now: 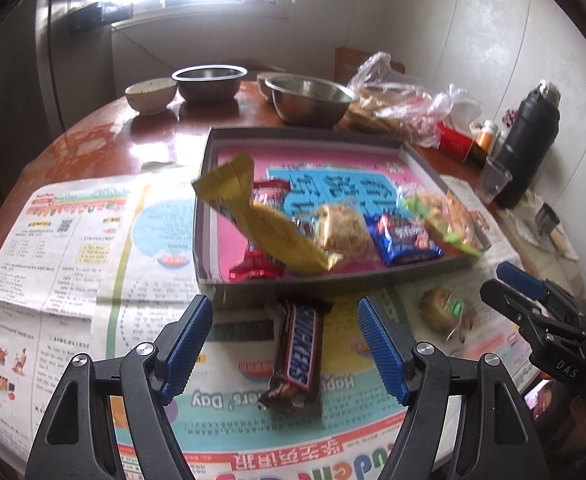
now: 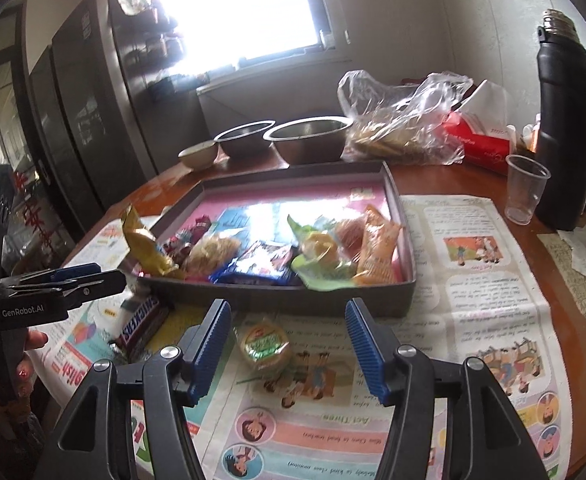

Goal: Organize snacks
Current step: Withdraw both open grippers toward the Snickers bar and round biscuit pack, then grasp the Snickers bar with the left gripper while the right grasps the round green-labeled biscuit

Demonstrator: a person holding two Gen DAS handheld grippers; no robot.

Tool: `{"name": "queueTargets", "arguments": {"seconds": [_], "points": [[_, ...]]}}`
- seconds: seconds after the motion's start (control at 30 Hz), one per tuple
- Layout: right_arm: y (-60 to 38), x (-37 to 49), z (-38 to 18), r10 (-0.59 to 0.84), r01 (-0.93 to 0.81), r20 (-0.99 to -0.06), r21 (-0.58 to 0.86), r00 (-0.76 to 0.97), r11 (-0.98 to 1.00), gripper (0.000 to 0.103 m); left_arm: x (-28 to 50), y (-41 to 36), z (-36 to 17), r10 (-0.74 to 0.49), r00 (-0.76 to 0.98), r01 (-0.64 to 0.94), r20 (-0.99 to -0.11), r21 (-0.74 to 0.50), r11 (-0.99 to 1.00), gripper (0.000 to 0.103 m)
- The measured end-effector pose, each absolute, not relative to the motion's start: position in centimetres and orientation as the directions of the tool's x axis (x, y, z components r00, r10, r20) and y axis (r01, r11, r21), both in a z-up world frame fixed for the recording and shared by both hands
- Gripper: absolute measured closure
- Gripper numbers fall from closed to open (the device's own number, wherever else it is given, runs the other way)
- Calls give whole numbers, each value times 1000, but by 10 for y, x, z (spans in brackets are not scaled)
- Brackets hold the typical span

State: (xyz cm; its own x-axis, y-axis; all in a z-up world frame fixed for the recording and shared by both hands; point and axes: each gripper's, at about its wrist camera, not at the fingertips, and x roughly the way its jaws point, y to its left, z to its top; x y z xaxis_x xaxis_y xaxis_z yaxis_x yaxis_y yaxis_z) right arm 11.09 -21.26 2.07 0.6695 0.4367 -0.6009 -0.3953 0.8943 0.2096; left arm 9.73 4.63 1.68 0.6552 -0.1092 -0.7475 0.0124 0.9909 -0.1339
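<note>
You see two steel bowls [image 2: 309, 138]; one ceramic bowl [image 2: 199, 153]; one grey tray [image 2: 407, 240]; one Snickers bar [image 1: 299, 354]; one round wrapped cake [image 2: 266, 346] outside tray; one plastic cup [image 2: 527, 188]; one black flask [image 2: 567, 128].

Bright daylight pours in from the window [image 2: 237, 8], so white it hides the glass. The table [image 1: 93, 136] shines with glare. Picture edges bend round and go dark. The yellow wrapper [image 1: 253, 216] looks a bit blurry.
</note>
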Motion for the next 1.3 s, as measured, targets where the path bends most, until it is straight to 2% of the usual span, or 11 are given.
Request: {"name": "queueTargets", "arguments": {"seconds": [0.33, 0.87, 0.97, 1.07, 1.1, 1.17, 1.3], "points": [[-194, 106, 3, 427, -433, -644, 161, 635, 887, 44, 92, 47, -13, -120, 596, 7, -794, -144, 990, 26], [-167, 113, -24, 381, -481, -700, 61, 604, 875, 44, 97, 39, -26, -136, 590, 22, -796, -153, 988, 29], [-164, 116, -26, 377, -487, -701, 48, 605, 872, 45, 98, 38, -27, -132, 594, 21, -794, -148, 989, 31], [-164, 117, -27, 375, -487, -699, 44, 609, 872, 52, 98, 35, -27, -123, 599, 23, -792, -136, 990, 35], [-164, 117, -27, 378, -490, -697, 45, 609, 871, 57, 98, 34, -27, -120, 599, 24, -791, -132, 991, 36], [-164, 117, -26, 384, -495, -695, 46, 608, 868, 59, 98, 31, -27, -113, 600, 31, -792, -117, 993, 37], [-165, 116, -26, 391, -496, -688, 52, 612, 867, 60, 96, 24, -27, -104, 602, 50, -791, -92, 994, 48]]}}
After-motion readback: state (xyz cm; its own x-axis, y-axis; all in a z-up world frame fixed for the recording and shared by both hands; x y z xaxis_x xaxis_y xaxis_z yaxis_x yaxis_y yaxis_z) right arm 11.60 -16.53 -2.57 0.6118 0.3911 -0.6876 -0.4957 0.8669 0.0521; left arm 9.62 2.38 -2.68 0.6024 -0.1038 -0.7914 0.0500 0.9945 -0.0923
